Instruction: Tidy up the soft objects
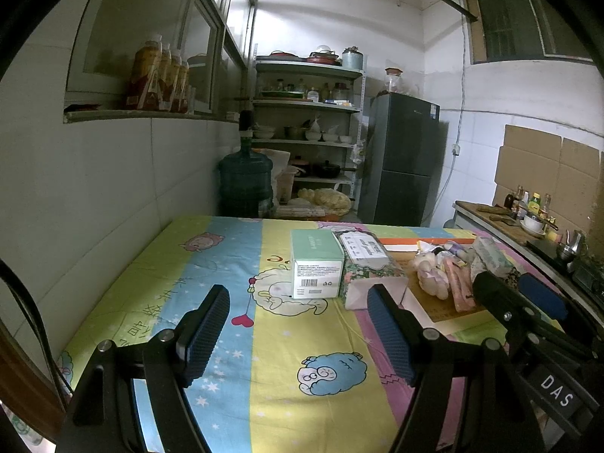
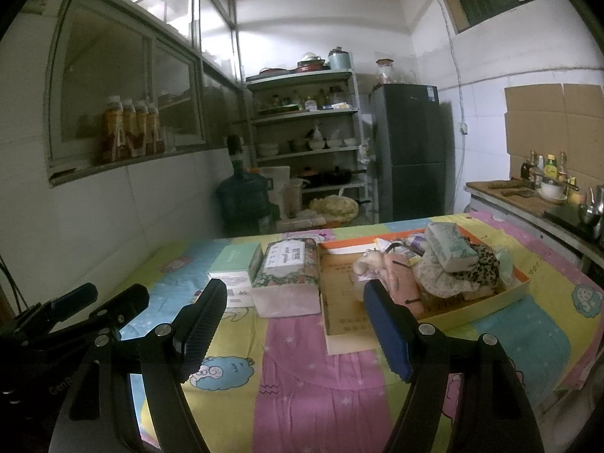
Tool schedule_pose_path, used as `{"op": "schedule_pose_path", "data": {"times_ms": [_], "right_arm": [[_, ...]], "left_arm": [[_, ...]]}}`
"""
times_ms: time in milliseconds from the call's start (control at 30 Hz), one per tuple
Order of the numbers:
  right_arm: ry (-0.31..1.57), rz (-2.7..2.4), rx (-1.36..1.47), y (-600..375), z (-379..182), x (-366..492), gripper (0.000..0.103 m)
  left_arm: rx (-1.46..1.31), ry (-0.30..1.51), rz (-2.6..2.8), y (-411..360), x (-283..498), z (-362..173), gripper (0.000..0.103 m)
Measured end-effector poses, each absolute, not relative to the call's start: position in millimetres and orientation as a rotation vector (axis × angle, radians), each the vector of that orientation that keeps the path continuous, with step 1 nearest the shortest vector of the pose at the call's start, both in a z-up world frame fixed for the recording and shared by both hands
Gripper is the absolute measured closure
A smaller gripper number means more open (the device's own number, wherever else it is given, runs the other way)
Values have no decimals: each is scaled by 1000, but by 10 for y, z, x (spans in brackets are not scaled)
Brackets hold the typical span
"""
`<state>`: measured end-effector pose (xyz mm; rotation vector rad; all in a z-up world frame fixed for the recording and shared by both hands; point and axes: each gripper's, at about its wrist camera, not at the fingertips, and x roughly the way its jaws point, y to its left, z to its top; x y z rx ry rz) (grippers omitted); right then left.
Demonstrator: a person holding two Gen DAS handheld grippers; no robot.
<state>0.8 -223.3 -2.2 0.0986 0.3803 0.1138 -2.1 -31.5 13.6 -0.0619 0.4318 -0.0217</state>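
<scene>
A counter point(image 2: 302, 396) covered with a bright cartoon-printed cloth in yellow, pink, blue and green stripes was seen in both wrist views. On it, a shallow cardboard tray with an orange rim point(image 2: 523, 283) was taken here as the landmark. Inside the tray, a heap of soft objects point(image 2: 445, 268) was piled: a white and green soft paper pack point(image 2: 451, 251) on the top, a leopard-patterned cloth point(image 2: 477, 270) under it, a pale plush toy point(image 2: 364, 266) and a pink pouch point(image 2: 402, 283) at the near left part of the heap. The near left part of the tray floor was bare.

Just beside the tray, on its left, a flower-patterned rectangular box with a white label point(image 2: 287, 268) was placed, touching a mint-green and white carton with a barcode point(image 2: 236, 270) further to the left. Both boxes were closed.

The left gripper point(image 1: 298, 330) was held above the cloth, to the near left of the tray, with its fingers point(image 1: 204, 336) spread wide and nothing between them. The right gripper point(image 2: 296, 322) was held in front of the tray, its dark ribbed fingers point(image 2: 387, 334) also spread apart and empty; one finger was seen before the near edge of the tray, but whether it touched the tray could not be told. A blue water jug point(image 1: 245, 185) and a dark refrigerator point(image 1: 404, 158) were seen on the floor well behind the tray.
</scene>
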Motion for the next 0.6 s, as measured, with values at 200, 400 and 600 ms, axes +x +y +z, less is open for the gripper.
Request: {"op": "schedule_pose_path", "data": {"times_ms": [200,400,600], "right_arm": [[380,115,97,-2230,-22,7,27],[380,118,93,-2218,-12,-5,27],[379,119,92,-2199,-3,-11,27]], "left_arm": [[-61,431,-21,-318,-24,135,28],[-61,432,-22,-320,-24,134,28],[-61,431,-21,-323,-27,134,28]]}}
